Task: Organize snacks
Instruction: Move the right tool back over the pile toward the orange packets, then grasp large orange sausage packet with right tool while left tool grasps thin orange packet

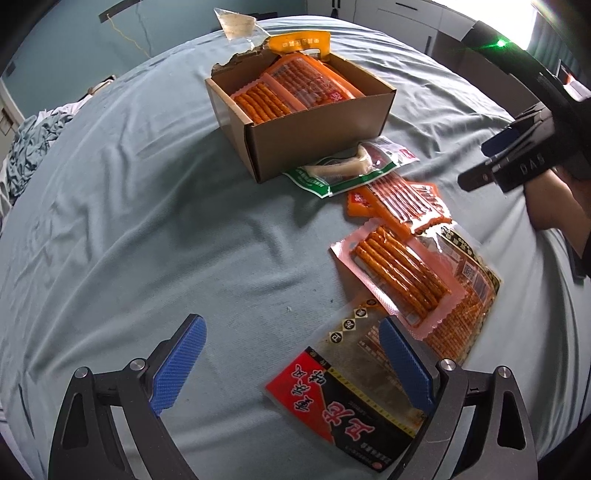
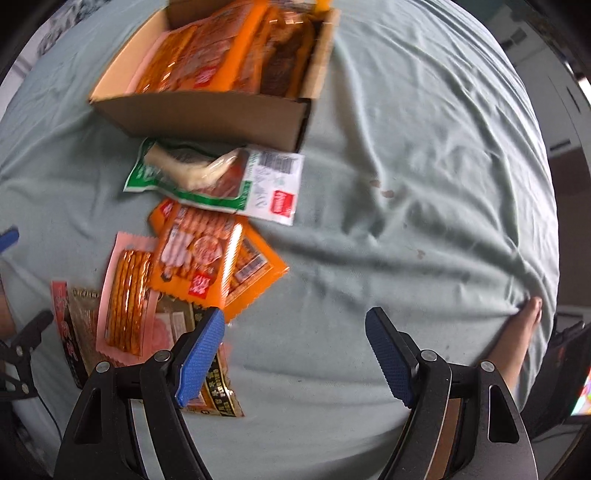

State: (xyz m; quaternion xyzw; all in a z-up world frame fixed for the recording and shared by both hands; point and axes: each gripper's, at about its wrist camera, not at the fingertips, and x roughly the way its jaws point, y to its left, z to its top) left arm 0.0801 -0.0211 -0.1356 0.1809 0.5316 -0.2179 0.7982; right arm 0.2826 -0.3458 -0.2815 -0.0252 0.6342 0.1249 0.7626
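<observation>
A cardboard box (image 1: pixel 314 136) on the bed holds orange snack packets. In front of it lie a green packet (image 1: pixel 347 170), an orange packet (image 1: pixel 402 203), a pink packet of sticks (image 1: pixel 399 273) on a gold-black packet (image 1: pixel 469 295), and a red-black packet (image 1: pixel 343 398). My left gripper (image 1: pixel 291 332) hangs open over the sheet, its right finger above the red-black packet's edge. My right gripper (image 2: pixel 295 317) stands open over bare sheet, right of the orange packet (image 2: pixel 199 254) and the pink packet (image 2: pixel 125 295). The box (image 2: pixel 207 110) and green packet (image 2: pixel 214 177) lie beyond it.
The grey-green bed sheet (image 2: pixel 406 184) is wrinkled, with bare cloth right of the pile. A clear plastic bag (image 1: pixel 236 22) lies behind the box. Crumpled fabric (image 1: pixel 29 158) sits at the bed's far left. A person's foot (image 2: pixel 528 314) rests at the right edge.
</observation>
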